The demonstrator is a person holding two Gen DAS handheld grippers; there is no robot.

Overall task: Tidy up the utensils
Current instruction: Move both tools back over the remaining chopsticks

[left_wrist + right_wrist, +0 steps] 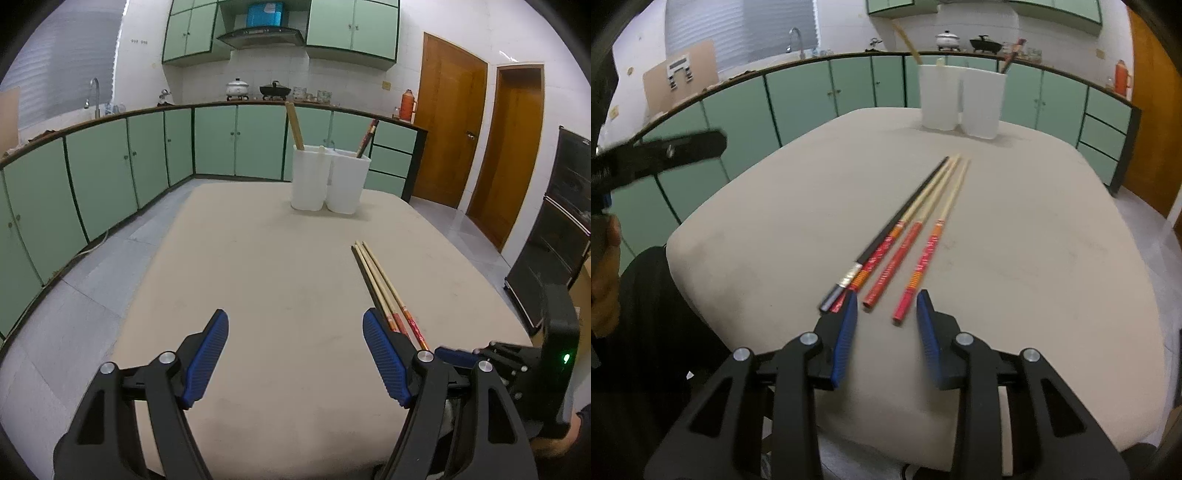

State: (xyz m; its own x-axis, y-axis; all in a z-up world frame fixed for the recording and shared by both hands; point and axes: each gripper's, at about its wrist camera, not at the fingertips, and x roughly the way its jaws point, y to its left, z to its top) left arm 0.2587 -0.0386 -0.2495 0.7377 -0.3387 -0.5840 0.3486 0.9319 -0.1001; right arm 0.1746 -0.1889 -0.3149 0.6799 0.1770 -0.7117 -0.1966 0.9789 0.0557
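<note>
Four chopsticks (916, 221) lie fanned on the table (1052, 258) at twelve o'clock from the right gripper (886, 314), whose parted jaws bracket two handle ends without pressing. Closing here risks pinching several at once or skidding them apart. Off at nine o'clock, the left gripper (295, 354) hangs wide and empty, and the white holder (962, 99) stands well beyond.

left claw (295, 354) wide open over beige table (258, 266), chopsticks (380, 284) beside, white holder (328, 181) beyond

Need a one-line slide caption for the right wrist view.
Open right gripper poised over the handle ends of four chopsticks on the beige table; white utensil holder stands beyond.
</note>
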